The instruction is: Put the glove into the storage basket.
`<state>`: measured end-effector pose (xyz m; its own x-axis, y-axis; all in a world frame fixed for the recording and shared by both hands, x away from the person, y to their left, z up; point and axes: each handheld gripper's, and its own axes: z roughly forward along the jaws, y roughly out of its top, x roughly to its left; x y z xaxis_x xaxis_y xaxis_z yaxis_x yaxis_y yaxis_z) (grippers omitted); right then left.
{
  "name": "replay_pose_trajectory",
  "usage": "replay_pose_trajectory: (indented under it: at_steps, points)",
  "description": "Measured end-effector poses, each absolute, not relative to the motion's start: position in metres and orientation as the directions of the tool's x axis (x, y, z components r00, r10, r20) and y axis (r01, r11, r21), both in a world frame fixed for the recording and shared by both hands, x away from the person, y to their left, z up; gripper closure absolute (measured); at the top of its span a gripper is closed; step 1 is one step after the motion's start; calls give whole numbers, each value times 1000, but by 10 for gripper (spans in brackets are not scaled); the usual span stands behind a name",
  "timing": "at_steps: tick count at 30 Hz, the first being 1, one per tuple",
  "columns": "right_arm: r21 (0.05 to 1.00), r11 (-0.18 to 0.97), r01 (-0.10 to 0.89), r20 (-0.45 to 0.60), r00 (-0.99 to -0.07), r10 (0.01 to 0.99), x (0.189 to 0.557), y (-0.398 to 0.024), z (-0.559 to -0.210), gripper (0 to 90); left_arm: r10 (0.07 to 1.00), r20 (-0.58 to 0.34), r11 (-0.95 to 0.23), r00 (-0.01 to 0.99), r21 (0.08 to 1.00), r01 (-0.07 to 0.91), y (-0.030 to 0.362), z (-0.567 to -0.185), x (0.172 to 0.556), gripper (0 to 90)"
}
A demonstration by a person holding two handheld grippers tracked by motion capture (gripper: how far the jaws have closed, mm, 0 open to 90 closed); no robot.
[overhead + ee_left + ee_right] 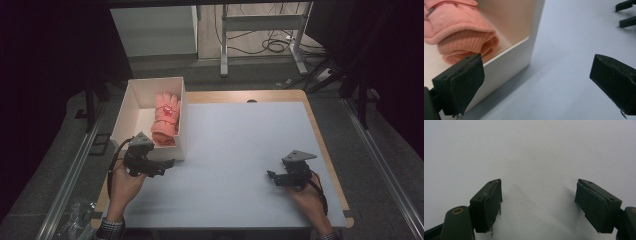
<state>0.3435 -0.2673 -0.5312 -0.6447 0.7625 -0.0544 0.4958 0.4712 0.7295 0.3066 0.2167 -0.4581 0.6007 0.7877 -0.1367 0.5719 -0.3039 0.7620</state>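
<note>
- The left gripper (167,163) sits at the near corner of the white box (131,102), its jaws spread wide with nothing between them.
- Its own view tells what the high view cannot — one black pad (466,82) stands right in front of the box's near wall, the other over bare table (564,75), so the jaws straddle the box corner without pinching it.
- That same view looks into the box at close range: the ribbed cuff of the pink glove (461,37) lies on the box floor just behind the near wall.
- From above, the glove (166,119) lies lengthwise along the right-hand wall of the box, cuff toward the person, fingers away — a small red patch shows on its back.
- The right gripper (270,174) rests low over the table near its right edge, well apart from the box; its jaws too are spread and hold nothing.
- The right gripper view gives the two dark pads (490,202) wide apart, with plain pale tabletop between and beyond them.
- In the upper right corner of the left gripper view, the right gripper's jaw tips (627,13) show far off across the table.
- The high view alone takes in the floor around the table, with metal desk legs (224,40) and loose cables (275,46) beyond the far edge.
</note>
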Motion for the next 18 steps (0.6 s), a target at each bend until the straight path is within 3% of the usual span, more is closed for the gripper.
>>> replay_pose_trajectory:
  at_steps: [18]
  points:
    - [731,470,496,-54,-644,763,344,-267,-531,217,737,-130,-349,663,767,538,185,-465,298,2]
